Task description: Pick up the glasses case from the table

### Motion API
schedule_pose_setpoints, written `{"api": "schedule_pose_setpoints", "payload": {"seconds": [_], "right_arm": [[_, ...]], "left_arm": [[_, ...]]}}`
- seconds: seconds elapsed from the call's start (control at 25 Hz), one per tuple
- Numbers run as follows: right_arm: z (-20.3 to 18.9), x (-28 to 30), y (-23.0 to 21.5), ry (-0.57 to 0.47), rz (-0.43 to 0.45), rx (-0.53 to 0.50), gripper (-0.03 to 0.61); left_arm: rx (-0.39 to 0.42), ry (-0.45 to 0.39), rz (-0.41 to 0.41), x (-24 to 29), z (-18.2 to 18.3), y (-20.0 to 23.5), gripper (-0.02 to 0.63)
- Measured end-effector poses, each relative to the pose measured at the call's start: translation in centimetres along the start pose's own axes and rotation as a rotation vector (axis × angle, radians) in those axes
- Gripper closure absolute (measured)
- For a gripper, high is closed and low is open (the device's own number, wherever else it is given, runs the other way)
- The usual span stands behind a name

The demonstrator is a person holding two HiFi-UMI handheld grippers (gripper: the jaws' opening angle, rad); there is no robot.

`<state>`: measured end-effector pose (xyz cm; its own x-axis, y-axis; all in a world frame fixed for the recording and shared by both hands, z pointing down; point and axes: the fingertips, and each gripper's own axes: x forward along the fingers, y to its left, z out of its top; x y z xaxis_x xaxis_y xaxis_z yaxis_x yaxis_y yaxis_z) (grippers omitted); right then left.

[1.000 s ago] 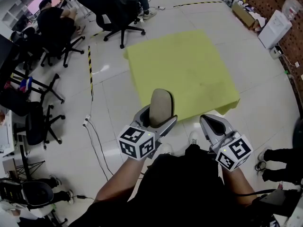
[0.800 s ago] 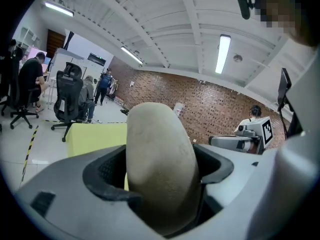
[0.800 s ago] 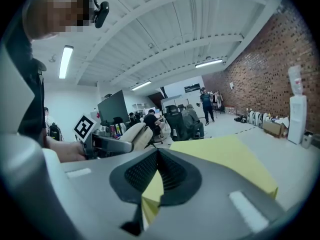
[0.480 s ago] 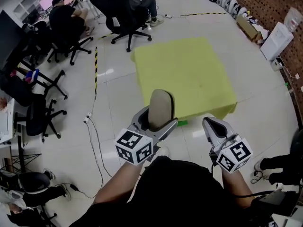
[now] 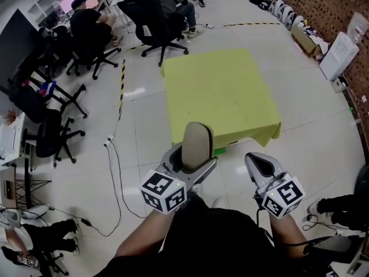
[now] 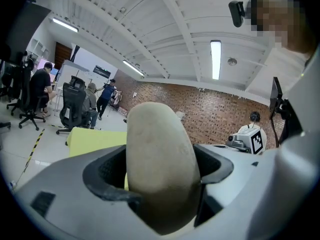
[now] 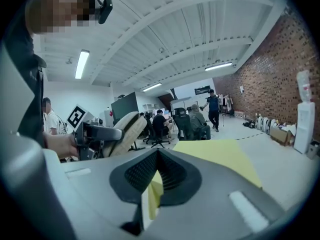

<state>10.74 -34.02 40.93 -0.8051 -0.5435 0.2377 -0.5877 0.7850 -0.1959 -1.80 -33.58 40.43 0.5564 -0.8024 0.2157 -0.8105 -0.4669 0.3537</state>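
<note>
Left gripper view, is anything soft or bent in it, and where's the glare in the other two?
Left gripper view: the glasses case sits close and soft-edged, the ceiling beams bow from the wide lens, and the corners go dark. Head view: lamp glare on the glossy floor. Right gripper view: the ceiling lamp blows out white.

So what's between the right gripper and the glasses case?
Nothing: in the head view only bare floor shows between the right gripper and the glasses case, clamped in the left gripper.
</note>
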Motion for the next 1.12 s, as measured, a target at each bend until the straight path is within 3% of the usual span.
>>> {"api": "schedule_pose_setpoints", "payload": {"seconds": [0.44, 1.12], "right_arm": [[-0.6, -2.6, 1.8, -0.018, 0.011, -0.025, 0.577], [-0.6, 2.8, 7.0, -0.015, -0.043, 0.014, 0.577]], "left_arm": [[-0.007, 0.012, 0.013, -2.4, -2.2, -2.4, 0.202], [0.034, 0.039, -0.035, -6.9, -0.4, 3.6, 0.202]]}}
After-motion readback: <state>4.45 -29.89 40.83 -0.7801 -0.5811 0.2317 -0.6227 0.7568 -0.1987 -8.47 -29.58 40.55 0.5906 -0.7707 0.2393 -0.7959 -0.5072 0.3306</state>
